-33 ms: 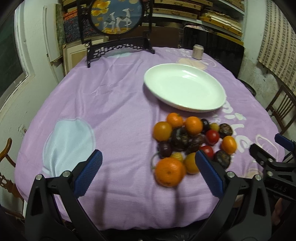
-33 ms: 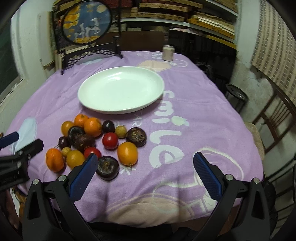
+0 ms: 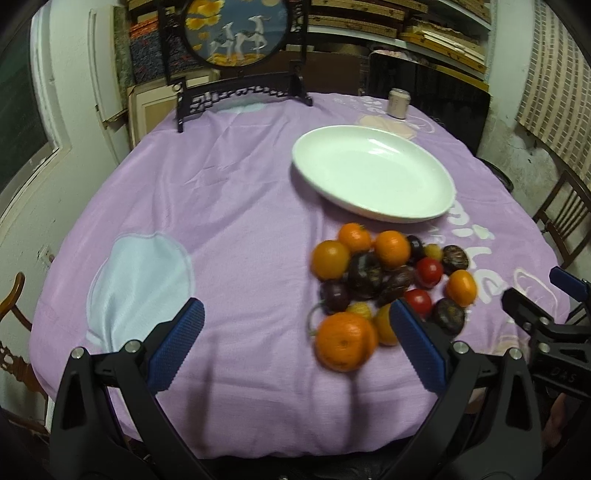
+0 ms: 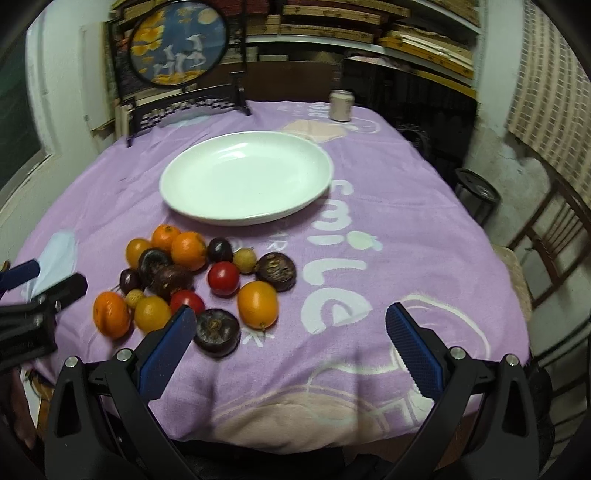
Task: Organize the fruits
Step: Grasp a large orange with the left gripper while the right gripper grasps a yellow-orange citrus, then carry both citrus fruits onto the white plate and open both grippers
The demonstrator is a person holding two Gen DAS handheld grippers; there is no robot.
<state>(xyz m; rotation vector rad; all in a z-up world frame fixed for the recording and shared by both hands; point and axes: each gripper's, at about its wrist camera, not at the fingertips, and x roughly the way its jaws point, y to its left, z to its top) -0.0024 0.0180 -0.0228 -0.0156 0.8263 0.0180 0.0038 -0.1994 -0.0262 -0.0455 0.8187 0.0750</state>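
A heap of fruit (image 3: 391,277) lies on the purple tablecloth (image 3: 221,206): oranges, dark round fruits, two red ones and small yellow ones. Behind it stands an empty white plate (image 3: 373,177), also in the right wrist view as plate (image 4: 245,177). My left gripper (image 3: 295,314) is open at the near edge. A large orange (image 3: 345,341) sits just ahead, by its right finger, untouched. My right gripper (image 4: 291,314) is open and holds nothing. A dark fruit (image 4: 217,332) lies just past its left finger. Fruit heap (image 4: 195,280) is to its left.
A round painted screen on a black stand (image 3: 236,33) and a small jar (image 3: 398,103) stand at the table's far side. Wooden chairs (image 3: 565,218) and a dark bin (image 4: 476,195) are to the right. Bare cloth spreads left of the fruit.
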